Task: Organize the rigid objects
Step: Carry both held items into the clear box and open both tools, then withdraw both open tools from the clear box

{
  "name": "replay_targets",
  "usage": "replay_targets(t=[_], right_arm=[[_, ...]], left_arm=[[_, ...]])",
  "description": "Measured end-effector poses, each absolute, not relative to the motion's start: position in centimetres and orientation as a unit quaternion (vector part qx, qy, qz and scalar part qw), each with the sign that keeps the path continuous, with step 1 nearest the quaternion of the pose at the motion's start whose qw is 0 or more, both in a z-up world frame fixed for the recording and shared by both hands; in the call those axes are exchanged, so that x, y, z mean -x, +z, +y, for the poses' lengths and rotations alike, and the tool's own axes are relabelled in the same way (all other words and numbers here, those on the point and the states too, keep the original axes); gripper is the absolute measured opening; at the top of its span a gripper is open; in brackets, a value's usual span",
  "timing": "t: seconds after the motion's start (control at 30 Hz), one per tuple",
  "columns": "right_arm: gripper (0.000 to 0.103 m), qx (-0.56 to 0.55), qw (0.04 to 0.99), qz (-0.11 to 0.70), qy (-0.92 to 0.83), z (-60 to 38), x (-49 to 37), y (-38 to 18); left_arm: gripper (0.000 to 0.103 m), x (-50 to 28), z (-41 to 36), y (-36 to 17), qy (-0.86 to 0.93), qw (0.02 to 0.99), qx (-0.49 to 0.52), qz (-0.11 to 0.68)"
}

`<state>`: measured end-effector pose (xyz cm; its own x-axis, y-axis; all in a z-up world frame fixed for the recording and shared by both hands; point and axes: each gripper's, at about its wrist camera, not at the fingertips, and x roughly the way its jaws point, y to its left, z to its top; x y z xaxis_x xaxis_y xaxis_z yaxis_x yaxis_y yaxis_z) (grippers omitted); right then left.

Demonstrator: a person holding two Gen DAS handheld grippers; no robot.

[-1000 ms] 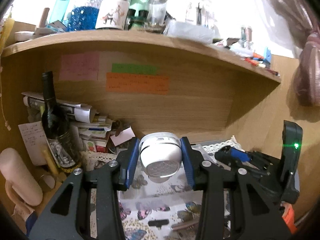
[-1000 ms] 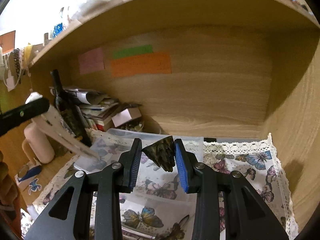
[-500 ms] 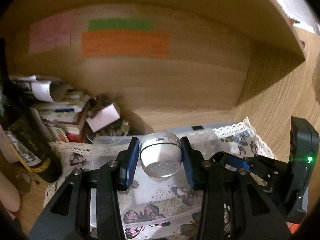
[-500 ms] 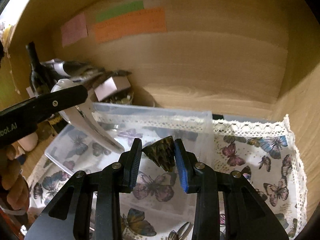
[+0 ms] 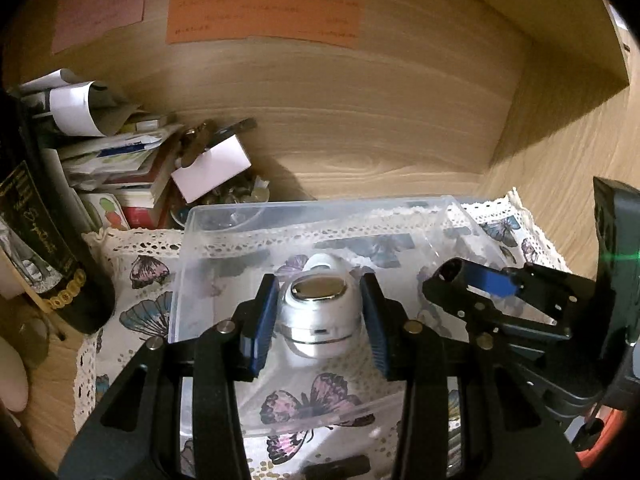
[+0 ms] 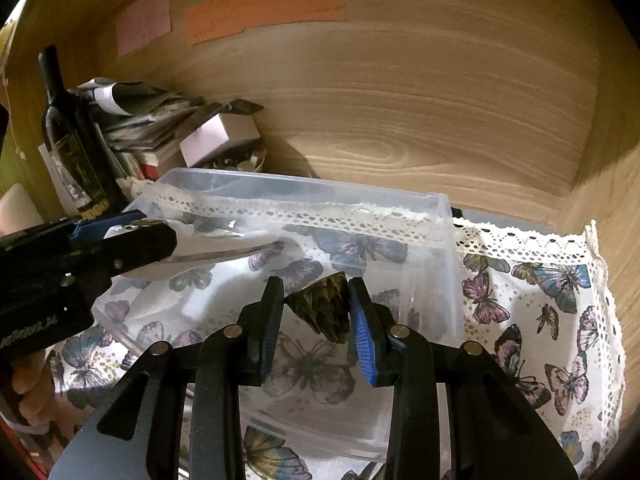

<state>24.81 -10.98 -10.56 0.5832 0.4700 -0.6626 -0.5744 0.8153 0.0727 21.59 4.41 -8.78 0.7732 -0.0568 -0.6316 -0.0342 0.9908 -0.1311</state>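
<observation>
Clamping a white-and-silver lamp (image 5: 320,316) at lower centre, the left gripper (image 5: 318,320) hung over the clear plastic bin (image 5: 312,210); the right gripper (image 6: 316,316) pinched a dark tortoiseshell clip (image 6: 324,310) above that bin, with a wine bottle (image 6: 70,140) upper left.

Left hand-held gripper (image 5: 318,316) clamped and tilted downward, right hand-held gripper (image 6: 316,312) likewise clamped, close alongside

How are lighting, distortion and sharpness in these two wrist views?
Left wrist: dim and warm under the shelf, edges vignetted, back panel bowed by the fisheye; the white lamp in the left gripper is sharp, with glare on its metal plate. Right wrist: brighter, same bowing; the clear bin shows hazy reflections, and the dark hair claw is sharp.
</observation>
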Motion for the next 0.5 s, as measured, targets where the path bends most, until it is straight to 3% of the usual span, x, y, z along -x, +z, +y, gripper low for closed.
replay_targets(t=[0.27,0.43,0.5], right_arm=[[0.033,0.084,0.879,0.357,0.303,-10.38,-24.83,-10.9],[0.048,0.082,0.885,0.344,0.304,-10.71,-24.36,-10.26],[0.049,0.078,0.886,0.339,0.305,-10.95,-24.22,-9.94]], left_arm=[[0.041,-21.87,4.37,-9.7,0.0,0.928,0.067,0.367],[0.041,-21.51,4.77,-9.3,0.006,0.926,0.074,0.371],[0.041,-21.27,4.75,-8.94,0.007,0.927,0.074,0.368]])
